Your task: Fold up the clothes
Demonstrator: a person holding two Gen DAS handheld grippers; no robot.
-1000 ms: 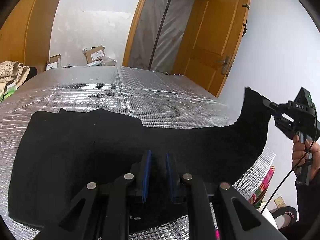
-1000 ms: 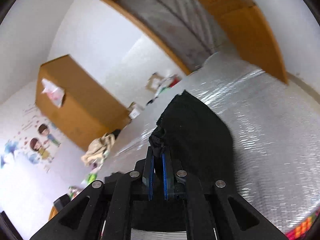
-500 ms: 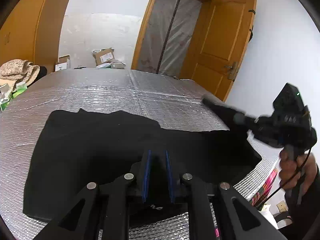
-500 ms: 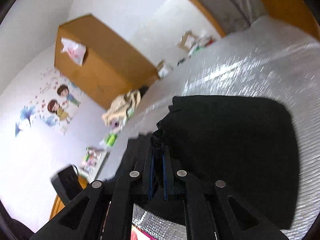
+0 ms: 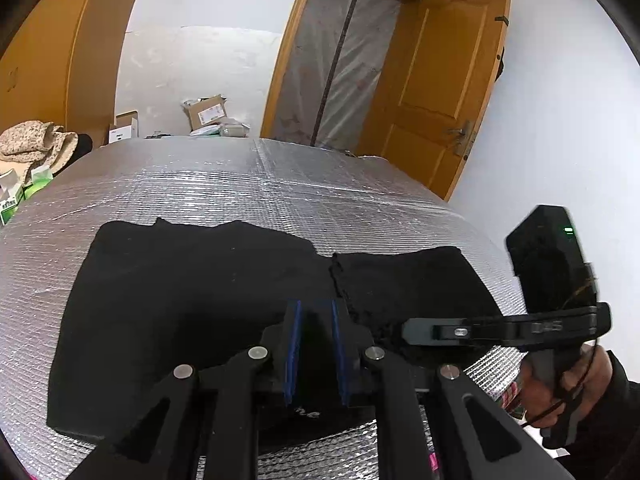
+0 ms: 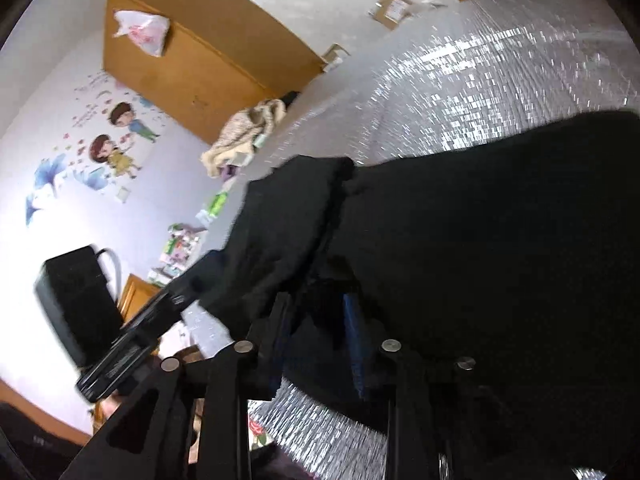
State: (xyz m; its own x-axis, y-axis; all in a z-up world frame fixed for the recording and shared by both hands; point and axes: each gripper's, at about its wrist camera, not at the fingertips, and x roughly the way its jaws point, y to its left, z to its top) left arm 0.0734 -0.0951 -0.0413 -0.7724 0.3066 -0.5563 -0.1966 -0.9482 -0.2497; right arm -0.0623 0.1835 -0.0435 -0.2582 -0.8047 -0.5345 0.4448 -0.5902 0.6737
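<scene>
Since a second ago, the right tongs (image 5: 404,330) are no longer holding the corner of the black garment (image 5: 192,300) up in the air; that end is now lying folded over on the silver tabletop (image 5: 248,188), its edge forming a seam across the cloth. In the right wrist view the right tongs' blue pads (image 6: 354,340) are standing apart with dark cloth bunched between them, though motion blur is making it hard to say whether any cloth is caught. The left tongs (image 5: 315,354) are hovering low over the near hem, pads apart, gripping nothing. An open cardboard box (image 5: 206,111) is sitting beyond the far edge; its contents are too small to make out. The person's hand (image 5: 560,384) is partly hidden behind the handle and cable.
</scene>
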